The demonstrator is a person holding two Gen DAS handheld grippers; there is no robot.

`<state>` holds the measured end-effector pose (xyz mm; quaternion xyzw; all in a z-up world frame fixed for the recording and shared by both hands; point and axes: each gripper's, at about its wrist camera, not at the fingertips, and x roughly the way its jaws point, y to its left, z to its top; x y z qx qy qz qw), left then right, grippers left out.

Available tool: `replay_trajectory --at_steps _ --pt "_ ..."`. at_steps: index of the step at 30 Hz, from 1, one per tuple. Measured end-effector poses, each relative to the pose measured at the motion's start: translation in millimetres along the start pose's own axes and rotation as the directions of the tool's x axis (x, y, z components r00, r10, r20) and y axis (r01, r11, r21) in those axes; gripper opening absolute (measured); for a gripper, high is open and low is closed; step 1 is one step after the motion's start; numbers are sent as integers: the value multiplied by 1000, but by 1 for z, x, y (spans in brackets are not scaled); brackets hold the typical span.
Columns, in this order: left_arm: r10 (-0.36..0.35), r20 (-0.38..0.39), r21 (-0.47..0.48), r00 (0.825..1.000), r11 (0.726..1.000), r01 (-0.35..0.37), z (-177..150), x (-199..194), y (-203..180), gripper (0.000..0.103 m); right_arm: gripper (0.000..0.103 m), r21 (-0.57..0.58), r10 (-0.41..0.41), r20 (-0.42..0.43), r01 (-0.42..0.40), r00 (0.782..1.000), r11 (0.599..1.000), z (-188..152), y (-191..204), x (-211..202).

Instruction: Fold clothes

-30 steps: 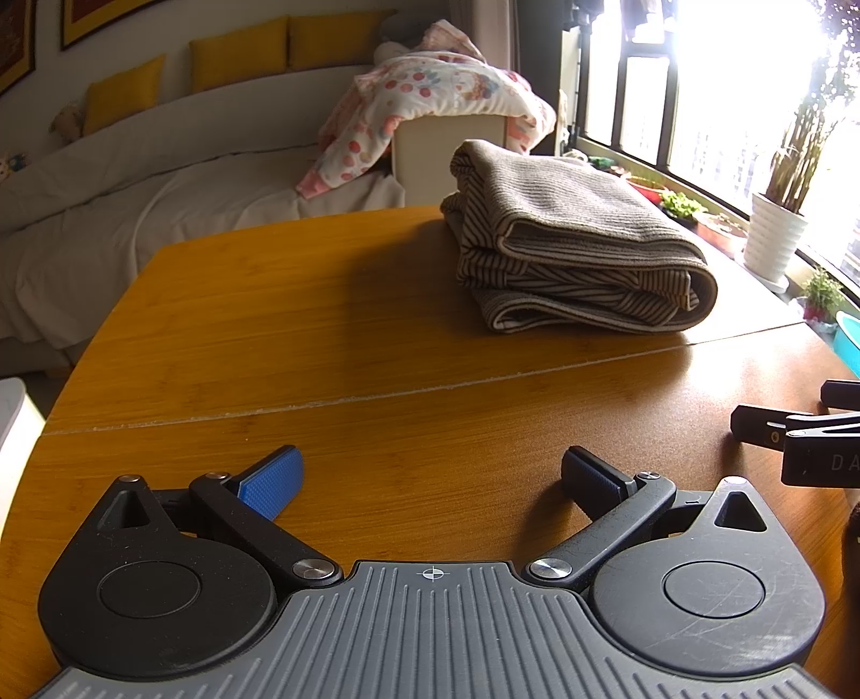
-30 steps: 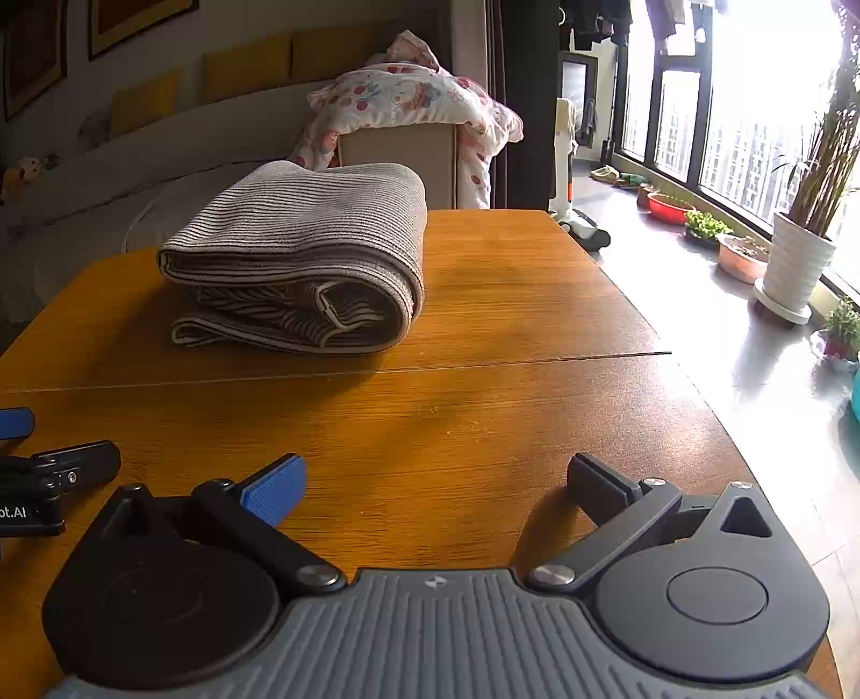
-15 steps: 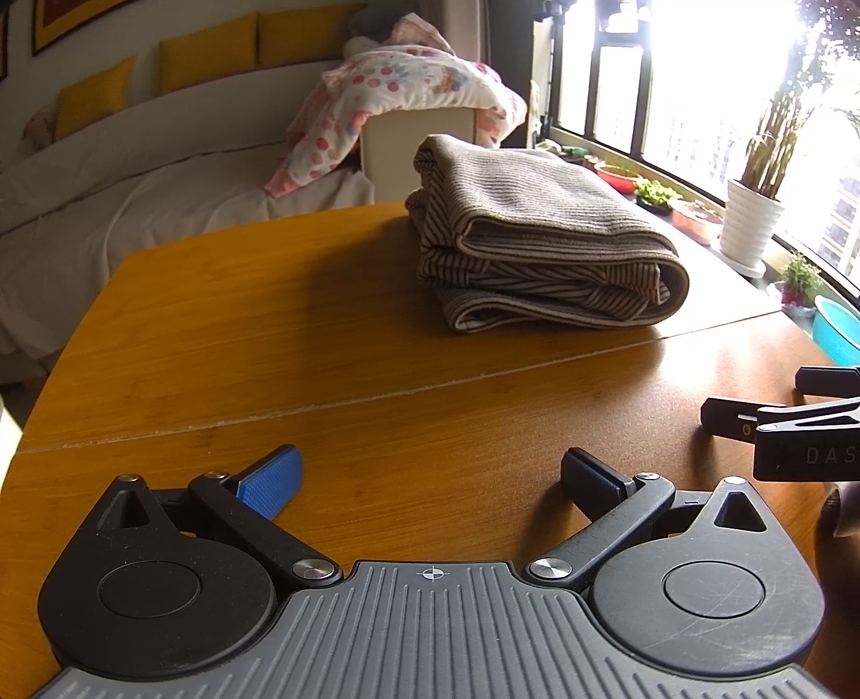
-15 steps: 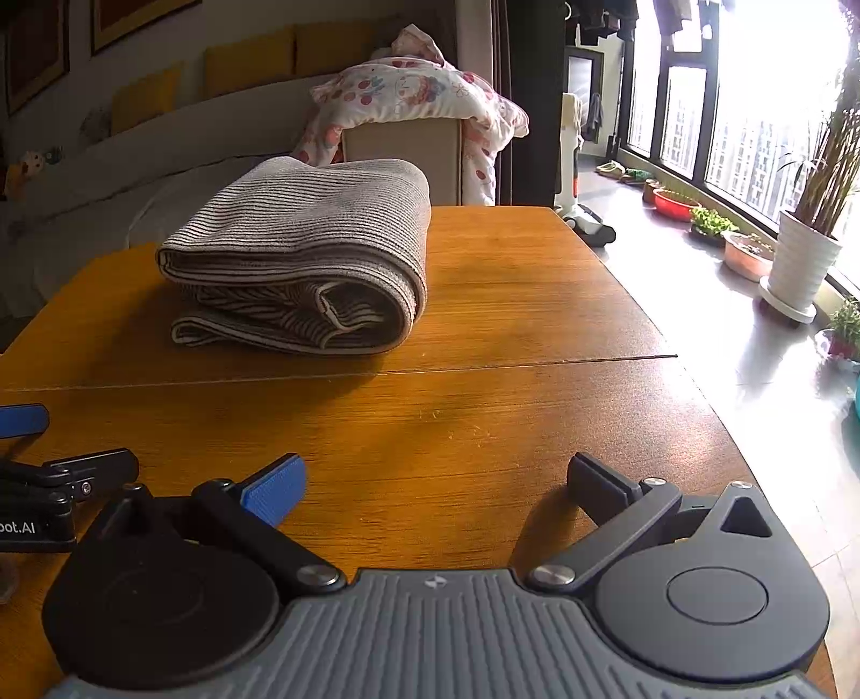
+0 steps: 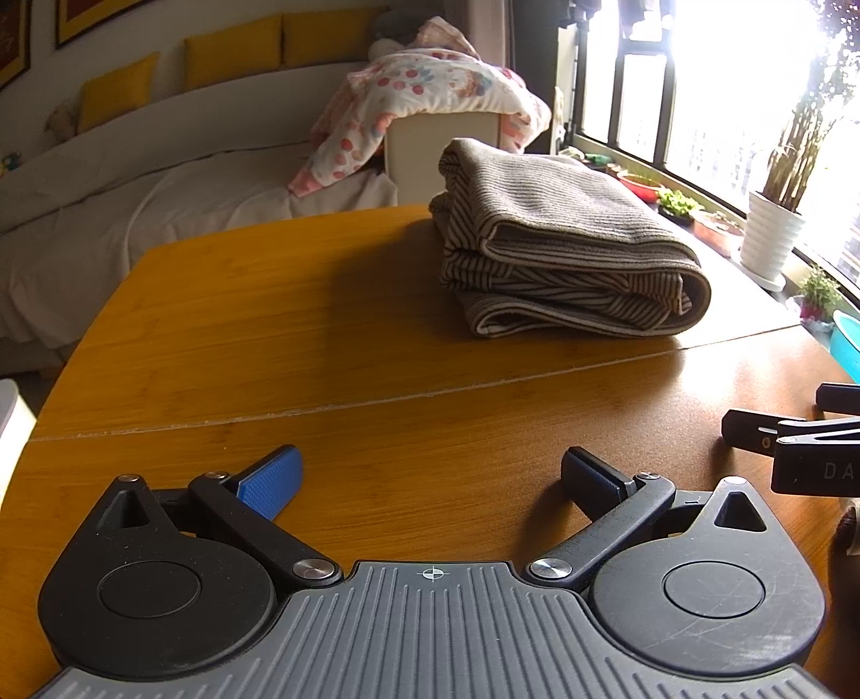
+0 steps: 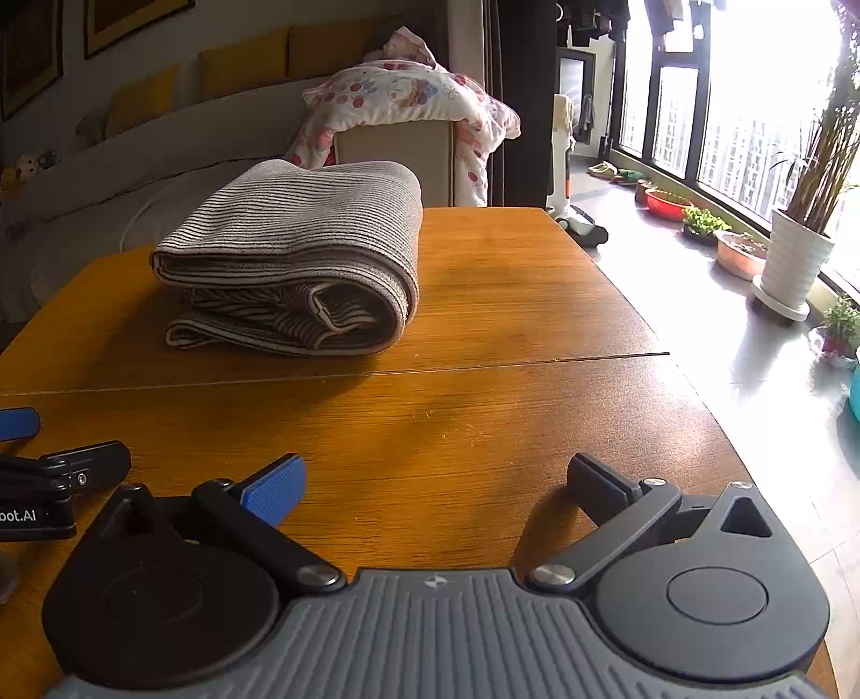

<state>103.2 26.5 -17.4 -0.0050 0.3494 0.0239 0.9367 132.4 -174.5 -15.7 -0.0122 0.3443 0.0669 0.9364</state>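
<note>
showing "bot.ai": left gripper (image 6: 32,457)

Wooden surface (image 6: 537,408) fills the lower frame, a seam crossing it. White sofa (image 5: 161,177) with yellow cushions (image 5: 231,48) occupies upper left. Tall windows (image 6: 752,107) at right admit strong daylight over floor-standing potted plants (image 6: 795,258).

Black left gripper (image 5: 430,478), 1 blue finger pad (image 5: 271,481).
</note>
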Motion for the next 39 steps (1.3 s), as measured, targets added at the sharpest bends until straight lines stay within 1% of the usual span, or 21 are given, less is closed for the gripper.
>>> replay_trajectory --at_steps 36,39 --pt "10 0 -7 1000 1000 -10 1 -1 1 103 103 7 -16 0 16 1000 1000 -1 0 2" --pt "-2 2 -14 1000 1000 2 1 -1 4 103 103 8 -17 0 17 1000 1000 -1 0 1"
